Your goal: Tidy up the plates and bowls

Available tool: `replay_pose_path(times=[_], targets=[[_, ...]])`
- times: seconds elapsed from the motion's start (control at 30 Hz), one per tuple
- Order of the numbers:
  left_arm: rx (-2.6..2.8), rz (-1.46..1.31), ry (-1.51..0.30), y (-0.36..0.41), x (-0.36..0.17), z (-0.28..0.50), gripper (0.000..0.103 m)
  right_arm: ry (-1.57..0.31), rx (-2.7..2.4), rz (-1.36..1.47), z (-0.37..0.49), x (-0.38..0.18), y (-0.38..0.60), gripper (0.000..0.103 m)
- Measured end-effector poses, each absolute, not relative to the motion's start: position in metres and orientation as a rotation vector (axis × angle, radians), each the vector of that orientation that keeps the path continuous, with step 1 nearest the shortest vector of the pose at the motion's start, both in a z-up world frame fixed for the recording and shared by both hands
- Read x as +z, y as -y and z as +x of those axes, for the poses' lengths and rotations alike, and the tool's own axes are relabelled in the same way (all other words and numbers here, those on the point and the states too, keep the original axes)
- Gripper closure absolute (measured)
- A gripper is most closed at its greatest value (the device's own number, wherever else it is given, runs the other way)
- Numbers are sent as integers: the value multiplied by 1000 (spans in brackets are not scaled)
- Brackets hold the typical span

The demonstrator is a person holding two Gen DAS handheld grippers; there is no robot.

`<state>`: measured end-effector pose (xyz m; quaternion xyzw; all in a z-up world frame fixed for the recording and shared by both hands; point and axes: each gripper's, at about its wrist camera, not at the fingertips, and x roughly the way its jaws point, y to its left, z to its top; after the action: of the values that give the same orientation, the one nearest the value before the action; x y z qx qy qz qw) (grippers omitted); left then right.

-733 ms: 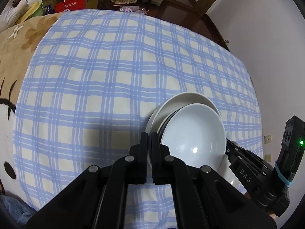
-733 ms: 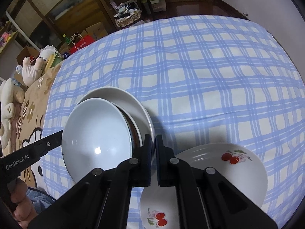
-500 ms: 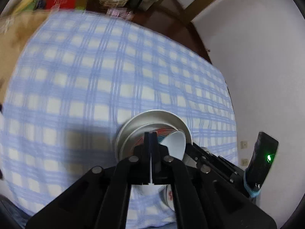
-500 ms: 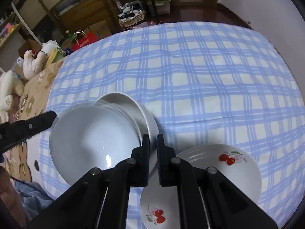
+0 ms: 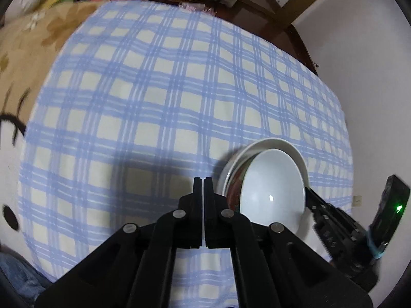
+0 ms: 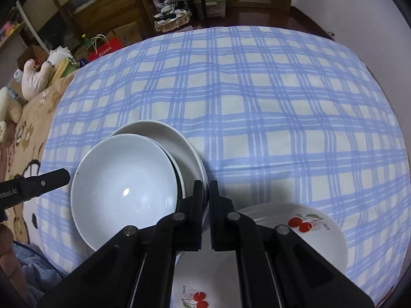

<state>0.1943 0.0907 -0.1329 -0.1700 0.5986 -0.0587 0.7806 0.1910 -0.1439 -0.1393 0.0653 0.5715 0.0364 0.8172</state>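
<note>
My left claw (image 5: 203, 187) is matt black plastic, two flat fingers on angular link bars with round silver screws. My right claw (image 6: 205, 192) looks the same; from the left camera it shows a green light and blue band.

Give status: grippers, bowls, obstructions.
Left gripper shut, empty. Right gripper shut on rim of wide white plate. Plain white bowl tilted in it. Cherry-print plates close beside.
</note>
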Motion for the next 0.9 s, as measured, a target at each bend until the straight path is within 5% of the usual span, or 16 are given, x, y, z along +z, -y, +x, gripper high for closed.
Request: replay_pose_path(times=[0.2, 0.27, 0.43, 0.53, 0.9], targets=[[-88, -245, -1316, -83, -135, 193, 91, -1247, 122, 208, 184, -137, 161, 84], [-89, -232, -1317, -83, -135, 194, 79, -1242, 120, 202, 182, -133, 162, 78], [-110, -209, -1321, -81, -135, 197, 45, -1224, 100, 193, 179, -127, 166, 36], [-94, -151, -1326, -77, -138, 197, 38, -1223, 78, 169, 178, -127, 167, 21], [-125, -139, -1334, -72, -141, 200, 34, -1244, 61, 178, 182, -135, 178, 16]])
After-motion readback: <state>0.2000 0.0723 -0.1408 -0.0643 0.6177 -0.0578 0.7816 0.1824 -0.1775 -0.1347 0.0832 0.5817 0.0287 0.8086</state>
